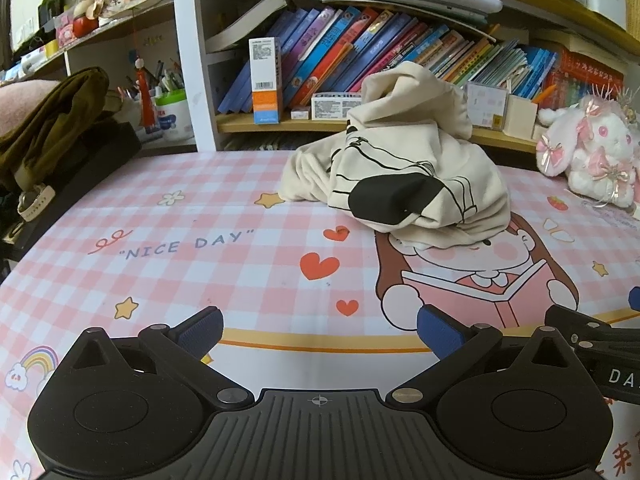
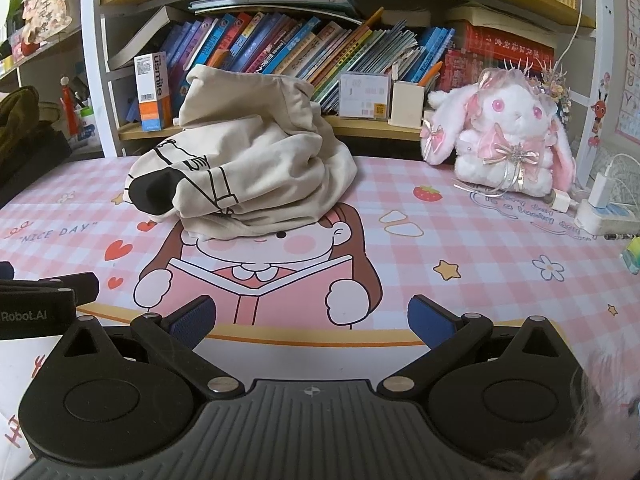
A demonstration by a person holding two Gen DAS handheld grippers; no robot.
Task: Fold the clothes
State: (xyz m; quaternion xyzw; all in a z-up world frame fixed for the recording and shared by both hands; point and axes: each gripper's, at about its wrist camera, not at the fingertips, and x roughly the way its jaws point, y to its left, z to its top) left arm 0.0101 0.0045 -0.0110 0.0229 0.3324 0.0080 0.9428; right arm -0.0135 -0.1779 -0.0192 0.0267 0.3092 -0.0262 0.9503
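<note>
A cream garment with black printed lines and a black patch (image 1: 404, 176) lies crumpled in a heap on the pink checked table mat (image 1: 200, 264), toward the back near the shelf. The right wrist view shows the same heap (image 2: 248, 168) at centre left. My left gripper (image 1: 320, 332) hovers over the mat's front edge, well short of the garment, open with nothing between its blue pads. My right gripper (image 2: 312, 324) is also open and empty, over the cartoon girl print, short of the heap. Each gripper's body shows at the edge of the other's view.
A bookshelf (image 1: 360, 52) full of books runs along the back. A white and pink plush rabbit (image 2: 500, 136) sits at the back right, beside a power strip with chargers (image 2: 600, 208). An olive green cloth (image 1: 52, 120) and a wristwatch (image 1: 34, 202) lie at the left.
</note>
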